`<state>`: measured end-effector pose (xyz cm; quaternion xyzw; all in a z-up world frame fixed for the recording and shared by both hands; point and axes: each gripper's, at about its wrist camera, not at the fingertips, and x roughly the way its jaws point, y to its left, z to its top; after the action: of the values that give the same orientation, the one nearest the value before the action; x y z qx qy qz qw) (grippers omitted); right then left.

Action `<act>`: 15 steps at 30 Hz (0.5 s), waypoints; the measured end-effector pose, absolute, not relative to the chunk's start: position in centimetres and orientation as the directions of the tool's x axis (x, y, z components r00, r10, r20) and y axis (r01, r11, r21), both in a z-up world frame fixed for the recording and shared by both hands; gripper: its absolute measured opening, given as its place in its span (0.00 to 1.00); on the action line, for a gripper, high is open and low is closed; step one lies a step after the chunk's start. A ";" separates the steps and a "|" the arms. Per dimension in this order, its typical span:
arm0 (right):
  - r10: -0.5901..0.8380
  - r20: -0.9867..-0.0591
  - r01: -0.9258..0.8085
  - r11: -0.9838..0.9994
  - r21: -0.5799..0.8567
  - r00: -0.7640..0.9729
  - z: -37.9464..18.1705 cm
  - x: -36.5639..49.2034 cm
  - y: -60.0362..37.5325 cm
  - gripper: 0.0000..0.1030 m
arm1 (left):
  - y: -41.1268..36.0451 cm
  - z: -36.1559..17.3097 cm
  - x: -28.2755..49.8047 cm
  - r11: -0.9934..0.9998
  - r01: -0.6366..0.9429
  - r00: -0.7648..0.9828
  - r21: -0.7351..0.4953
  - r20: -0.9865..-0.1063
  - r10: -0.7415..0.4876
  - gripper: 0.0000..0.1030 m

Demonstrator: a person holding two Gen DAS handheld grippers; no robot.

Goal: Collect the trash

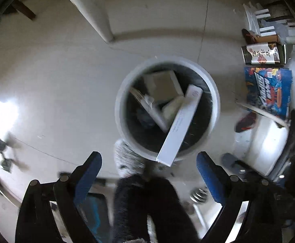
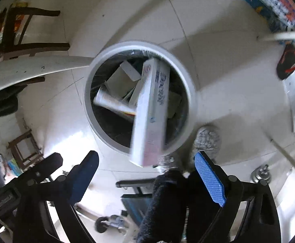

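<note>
A round white trash bin (image 1: 127, 85) with a dark liner stands on the pale floor below me; it also shows in the right wrist view (image 2: 190, 85). A long white box (image 1: 179, 123) leans in it, its near end over the rim; in the right wrist view the long white box (image 2: 151, 111) looks blurred. Cardboard pieces (image 1: 163, 85) and a white tube (image 2: 111, 101) lie inside. My left gripper (image 1: 148, 164) is open and empty above the bin's near rim. My right gripper (image 2: 146, 162) is open and empty just above the box's near end.
A person's dark furry trouser leg (image 1: 147, 202) and grey slipper (image 1: 125, 158) stand at the bin's near side. A blue printed box (image 1: 269, 89) and a can-shaped box (image 1: 262, 53) lie at the right. A white table leg (image 1: 90, 6) and wooden chair legs (image 2: 32, 46) are nearby.
</note>
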<state>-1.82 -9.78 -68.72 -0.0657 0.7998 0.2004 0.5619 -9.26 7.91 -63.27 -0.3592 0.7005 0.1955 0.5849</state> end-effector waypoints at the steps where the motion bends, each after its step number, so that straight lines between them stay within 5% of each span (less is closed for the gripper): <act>1: 0.102 -0.937 -0.354 0.907 0.226 -0.335 -67.7 -1.9 -10.0 0.95 | 7.6 -61.8 -9.7 0.687 -0.719 -0.064 -0.107 -0.974 -0.219 0.93; 15: 0.084 -0.983 -0.521 0.839 0.159 -0.165 -43.7 -4.2 -13.0 0.98 | 4.2 -41.3 -13.0 0.748 -0.660 0.010 -0.074 -0.996 -0.090 0.93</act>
<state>-4.23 -12.96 -43.72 -0.1507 0.7244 0.2405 0.6283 -13.02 4.15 -41.35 -0.2801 0.6689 0.2182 0.6531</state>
